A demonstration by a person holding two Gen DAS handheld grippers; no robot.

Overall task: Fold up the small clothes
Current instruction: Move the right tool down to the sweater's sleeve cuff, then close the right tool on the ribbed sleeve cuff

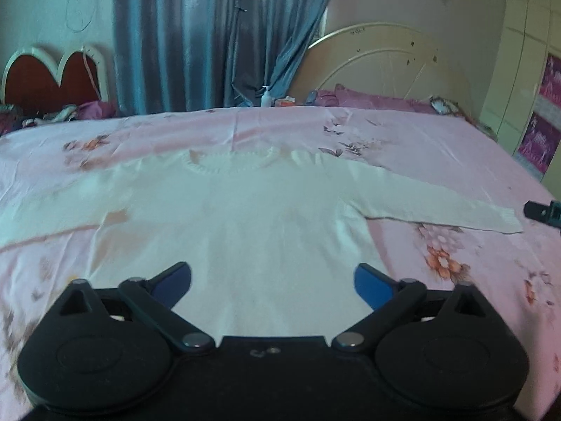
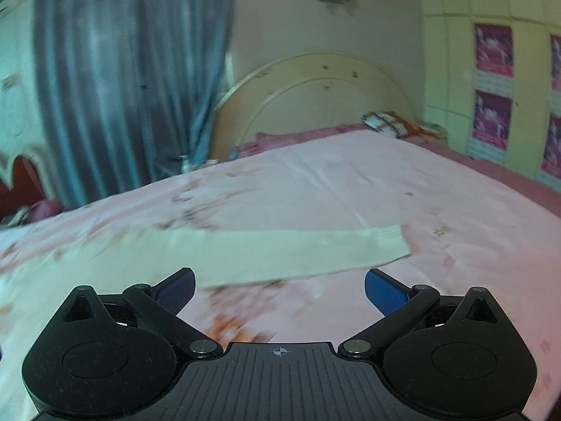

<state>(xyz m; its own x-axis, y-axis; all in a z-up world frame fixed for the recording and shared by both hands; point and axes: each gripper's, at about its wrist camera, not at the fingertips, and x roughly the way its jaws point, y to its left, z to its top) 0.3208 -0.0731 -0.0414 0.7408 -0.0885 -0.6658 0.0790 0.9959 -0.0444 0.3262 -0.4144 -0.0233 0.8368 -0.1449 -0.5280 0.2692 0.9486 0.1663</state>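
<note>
A white knit sweater (image 1: 252, 217) lies flat on the pink flowered bedsheet (image 1: 438, 147), neck away from me, both sleeves spread out sideways. My left gripper (image 1: 273, 284) hangs over the sweater's lower body, jaws wide apart, nothing between the blue pads. In the right wrist view the sweater's right sleeve (image 2: 287, 252) runs across the sheet, its ribbed cuff (image 2: 391, 236) at the right. My right gripper (image 2: 280, 289) stands open just short of the sleeve, apart from it. Its dark tip (image 1: 543, 212) shows at the right edge of the left wrist view, beyond the cuff.
A cream arched headboard (image 2: 315, 98) and pink pillows (image 1: 371, 100) close the far right end of the bed. Blue curtains (image 1: 217, 35) hang behind, with a small white bottle (image 1: 266, 96) at their foot. A red heart-shaped headboard (image 1: 49, 77) stands at the left, wardrobe doors (image 2: 491, 87) at the right.
</note>
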